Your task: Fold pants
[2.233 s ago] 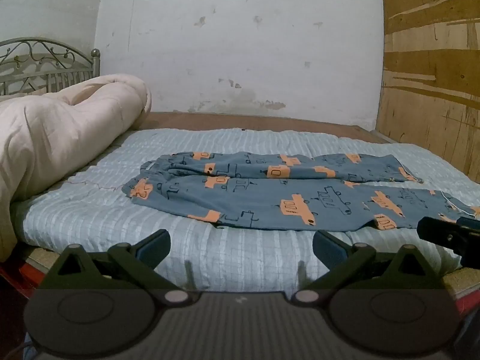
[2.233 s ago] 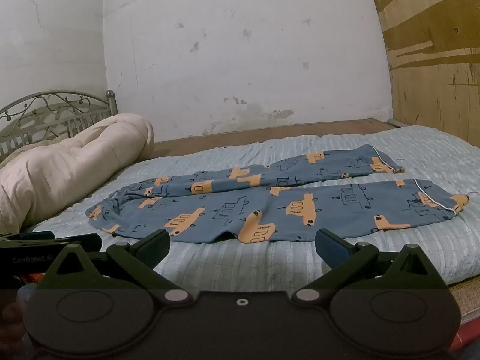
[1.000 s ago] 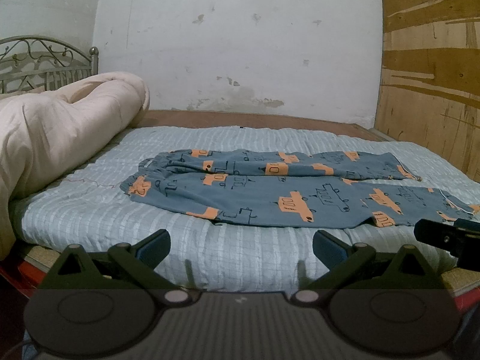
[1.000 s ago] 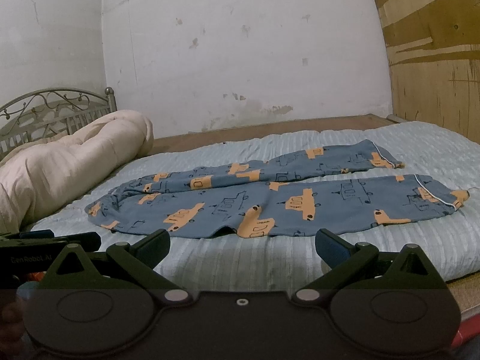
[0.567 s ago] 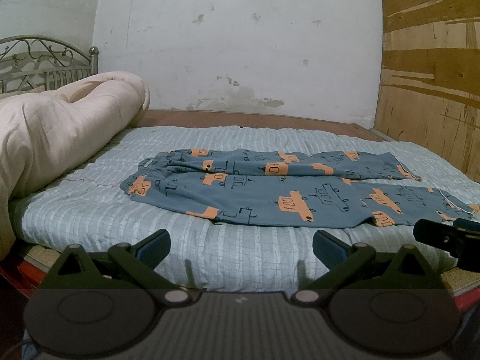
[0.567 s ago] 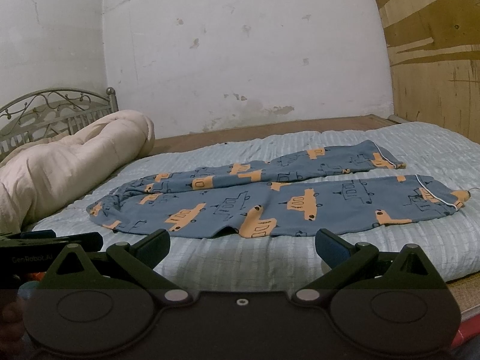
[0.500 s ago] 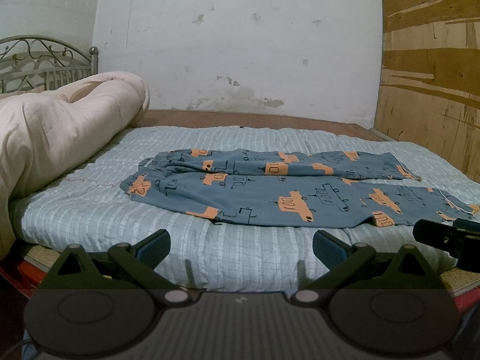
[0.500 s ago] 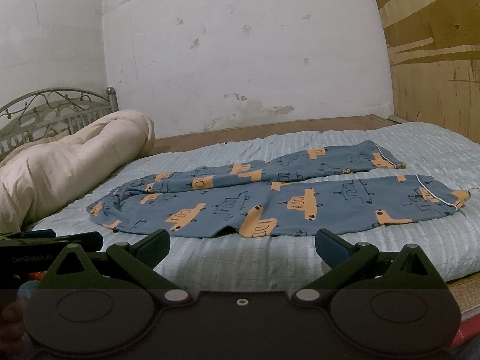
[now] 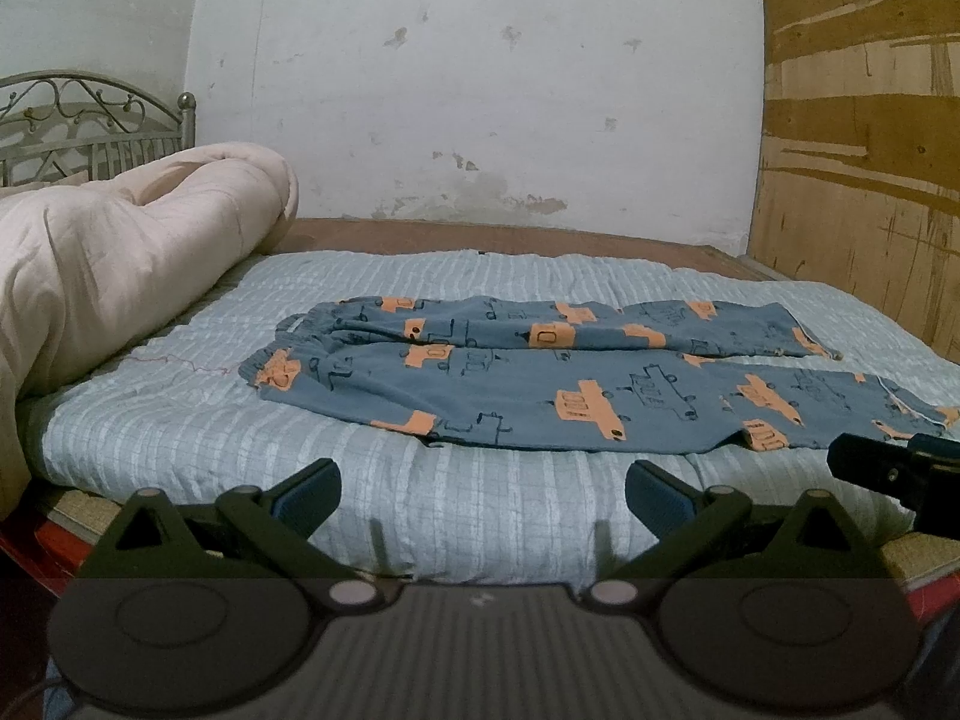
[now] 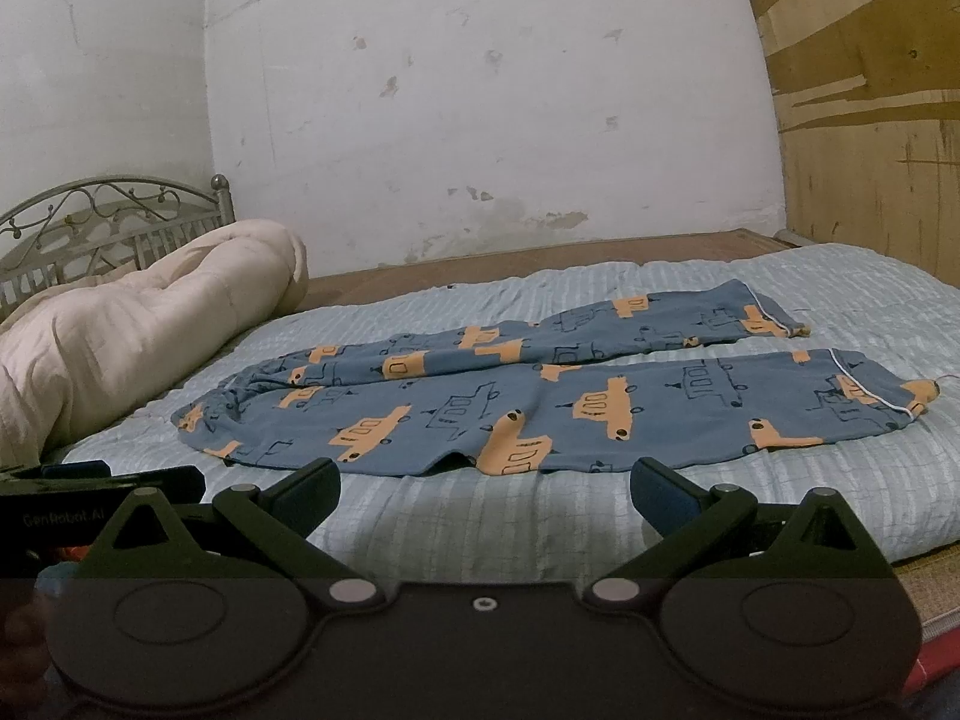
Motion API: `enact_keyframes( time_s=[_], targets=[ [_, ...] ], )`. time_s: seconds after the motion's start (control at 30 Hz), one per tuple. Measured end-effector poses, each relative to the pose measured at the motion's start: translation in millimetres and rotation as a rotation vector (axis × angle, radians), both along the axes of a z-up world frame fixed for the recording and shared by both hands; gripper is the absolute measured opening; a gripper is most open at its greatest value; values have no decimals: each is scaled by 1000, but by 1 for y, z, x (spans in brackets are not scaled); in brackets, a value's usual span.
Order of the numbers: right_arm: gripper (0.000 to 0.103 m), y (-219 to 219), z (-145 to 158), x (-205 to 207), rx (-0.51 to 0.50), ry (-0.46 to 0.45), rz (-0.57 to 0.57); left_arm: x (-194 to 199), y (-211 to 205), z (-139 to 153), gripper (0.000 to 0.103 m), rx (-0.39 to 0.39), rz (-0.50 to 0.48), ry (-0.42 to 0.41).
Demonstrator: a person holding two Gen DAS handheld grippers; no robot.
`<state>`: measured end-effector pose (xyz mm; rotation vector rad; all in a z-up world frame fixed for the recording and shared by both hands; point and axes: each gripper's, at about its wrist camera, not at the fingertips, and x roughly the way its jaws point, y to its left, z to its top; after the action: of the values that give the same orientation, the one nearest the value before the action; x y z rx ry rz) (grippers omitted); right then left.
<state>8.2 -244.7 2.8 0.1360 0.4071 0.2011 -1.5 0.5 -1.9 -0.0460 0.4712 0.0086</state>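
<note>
The pants (image 9: 576,384) are spread flat on the bed (image 9: 420,492), not yet folded. Both claws — left claw (image 9: 483,495) and right claw (image 10: 486,495) — are held wide apart, empty. A leg hem must be reached first.

I saw bare bed (image 9: 480,516) in front of me. A big rolled blanket (image 9: 120,264) blocked the left, and a wood wall (image 9: 858,210) blocked the right.
</note>
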Motion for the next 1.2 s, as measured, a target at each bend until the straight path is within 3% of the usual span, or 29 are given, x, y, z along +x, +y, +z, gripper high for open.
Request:
enact_keyframes(
  time_s=[0.27, 0.6, 0.87, 1.2],
  targets=[
    [102, 0, 2, 1, -5, 8, -26, 0, -4, -7, 102, -8, -14, 32],
    [102, 4, 7, 10, -14, 47, -5, 15, 3, -4, 102, -105, -46, 171],
    [102, 8, 22, 53, -72, 238, -81, 43, 6, 13, 102, -23, -15, 236],
    [102, 14, 33, 73, -92, 227, -59, 67, 16, 26, 102, -3, 1, 260]
  ],
)
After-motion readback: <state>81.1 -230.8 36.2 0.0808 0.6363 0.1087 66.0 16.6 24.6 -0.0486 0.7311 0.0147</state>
